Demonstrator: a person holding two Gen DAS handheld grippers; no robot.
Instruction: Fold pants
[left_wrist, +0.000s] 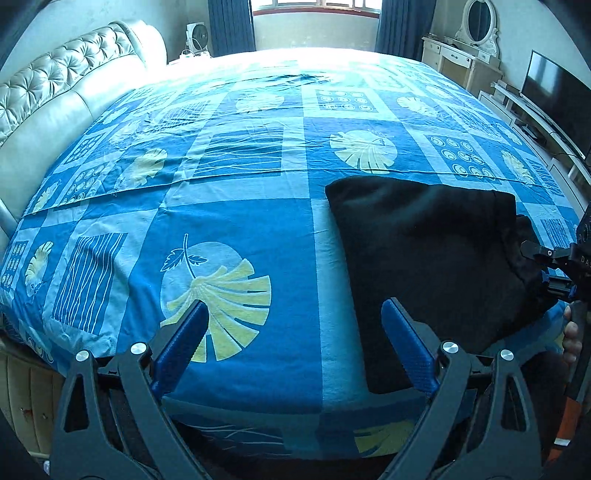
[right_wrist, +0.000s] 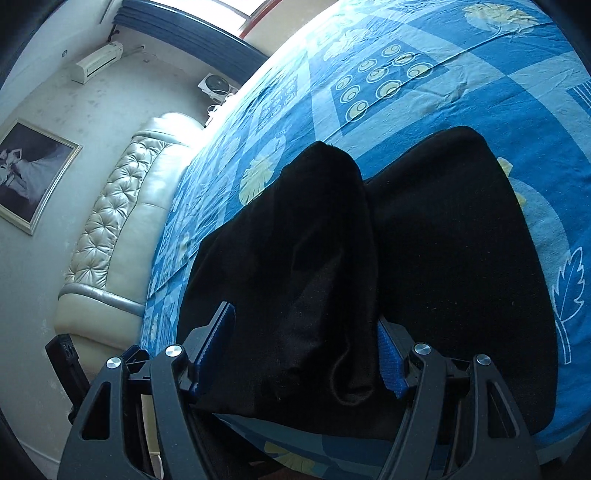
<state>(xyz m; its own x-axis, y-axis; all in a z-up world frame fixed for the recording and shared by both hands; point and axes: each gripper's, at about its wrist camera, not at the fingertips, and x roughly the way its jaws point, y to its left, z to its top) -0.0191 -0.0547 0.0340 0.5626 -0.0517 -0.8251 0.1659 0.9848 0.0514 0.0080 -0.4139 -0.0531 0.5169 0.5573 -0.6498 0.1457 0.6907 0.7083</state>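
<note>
- Here, black pants folded into a compact bundle, lying on blue patterned bedspread near the bed's near edge, toward the right in the left wrist view.
- Left gripper above bare bedspread just left of the pants; jaws spread wide, nothing between them, right finger overlapping the bundle's edge in view.
- Right gripper at the pants; raised fold of black cloth bunched between its jaws, rising above the flat layer beside it.
- Jaws of right gripper partly apart around that thick fold; blue pads against cloth on both sides, so gripping it.
- Right gripper also seen at right border of left wrist view, touching the bundle's far right end.
- Tufted pale headboard along bed's left side.
</note>
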